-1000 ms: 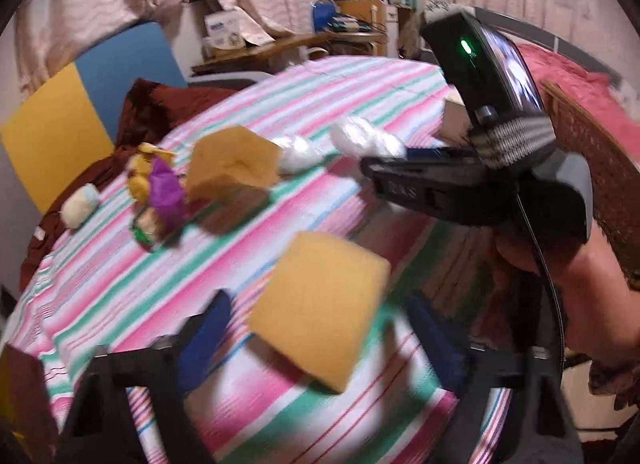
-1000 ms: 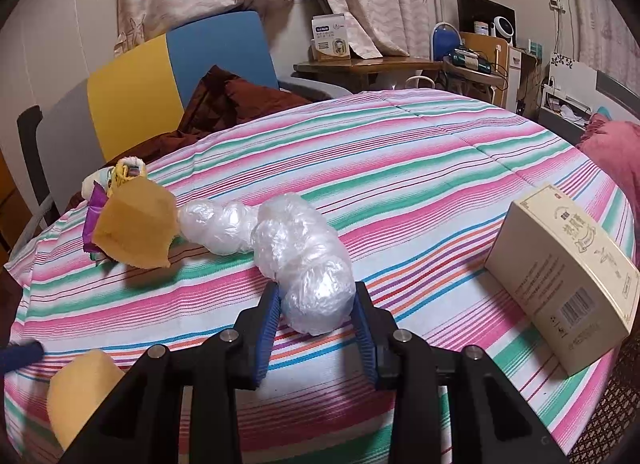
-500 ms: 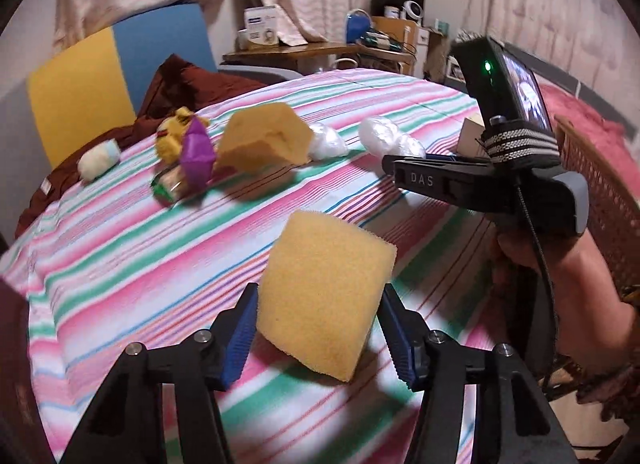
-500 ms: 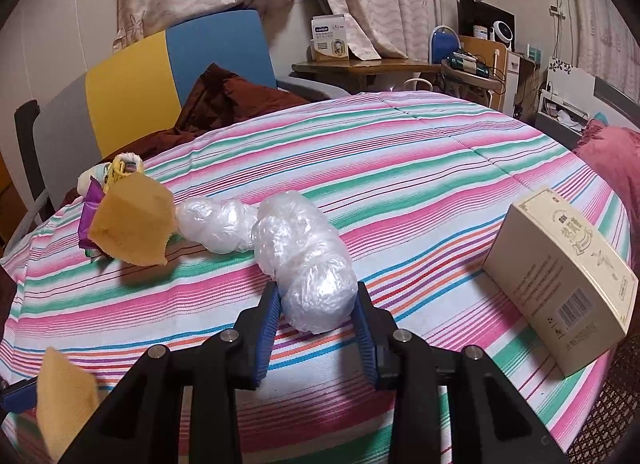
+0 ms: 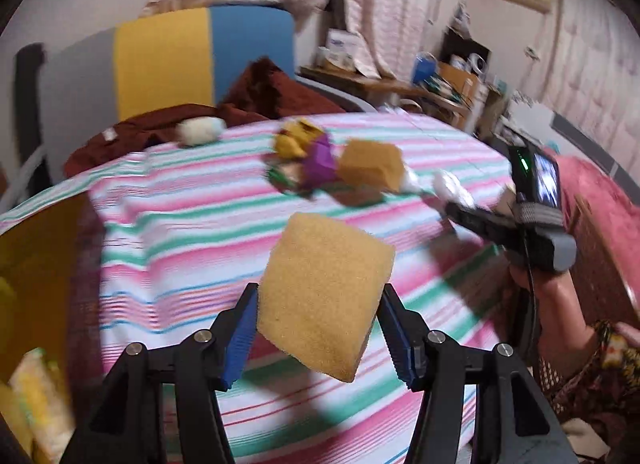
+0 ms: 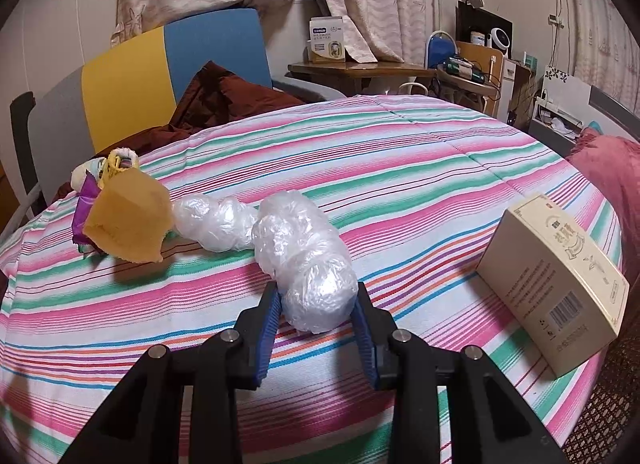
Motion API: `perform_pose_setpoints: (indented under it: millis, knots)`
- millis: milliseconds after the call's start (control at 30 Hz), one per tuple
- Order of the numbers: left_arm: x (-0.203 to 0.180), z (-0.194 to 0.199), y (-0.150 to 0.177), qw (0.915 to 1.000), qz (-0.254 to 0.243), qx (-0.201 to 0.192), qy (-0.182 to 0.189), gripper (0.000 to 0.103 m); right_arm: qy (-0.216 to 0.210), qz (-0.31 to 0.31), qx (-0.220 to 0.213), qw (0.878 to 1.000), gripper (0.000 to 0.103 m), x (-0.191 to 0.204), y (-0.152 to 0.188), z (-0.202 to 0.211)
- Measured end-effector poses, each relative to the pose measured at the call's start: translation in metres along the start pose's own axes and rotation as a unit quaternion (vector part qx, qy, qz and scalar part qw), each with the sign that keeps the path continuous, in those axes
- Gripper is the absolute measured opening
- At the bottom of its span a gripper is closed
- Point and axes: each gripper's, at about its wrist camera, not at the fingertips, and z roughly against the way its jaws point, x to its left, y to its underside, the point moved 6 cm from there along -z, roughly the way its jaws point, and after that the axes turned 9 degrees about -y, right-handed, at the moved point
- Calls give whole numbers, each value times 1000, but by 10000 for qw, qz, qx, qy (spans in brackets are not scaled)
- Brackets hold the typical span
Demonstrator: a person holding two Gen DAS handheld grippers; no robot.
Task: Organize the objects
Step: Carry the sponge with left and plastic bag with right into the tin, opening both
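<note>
Surroundings: second sponge (image 6: 127,219), cream box (image 6: 554,284) on striped cloth (image 6: 400,183) | left fingers (image 5: 240,338) pinching sponge (image 5: 326,296) | right fingers (image 6: 269,318) pinching plastic bundle (image 6: 310,264)

Count on my table (image 6: 400,167)

Two yellow sponges (image 5: 326,298) (image 6: 128,219), two clear plastic bundles (image 6: 308,264) (image 6: 216,221), one cream box (image 6: 556,280), and a wrapper heap (image 5: 304,155) too blurred for me to count, perhaps three pieces.

- Table (image 6: 400,167): bears all items.
- Sponge (image 6: 128,219): left part, before toy pile (image 6: 104,171).
- Two plastic bundles (image 6: 304,256): centre, right of sponge.
- Box (image 6: 560,280): right edge.
- Chair (image 6: 160,75): behind table, left.
</note>
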Motion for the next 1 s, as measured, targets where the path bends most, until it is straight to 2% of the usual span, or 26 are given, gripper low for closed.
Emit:
perform_pose_setpoints:
  millis: [167,333,433,567,767,900,1000]
  knots:
    - [56,19,-8,9972,537,-154,-494,59,102,152,-225,9996,35,4,-2,9]
    - [120,29,-2,9883,1179,-87,-963,59,160,539,-324,9979,35,19,-4,12]
    - [162,33,4,9795,1512,-50,-1328,59,163,761,-345,9964,35,27,-3,12]
    - [213,40,15,9665,1980,14,-1630,60,187,967,-355,9945,35,34,-2,12]
    - [275,46,34,9480,2397,201,-2086,60,213,1184,-562,9911,35,43,-2,20]
    - [299,50,44,9388,2604,280,-2236,60,225,1349,-590,9888,34,52,0,22]
    - [312,50,50,9359,2583,417,-2357,60,172,1438,-544,9880,34,61,4,26]
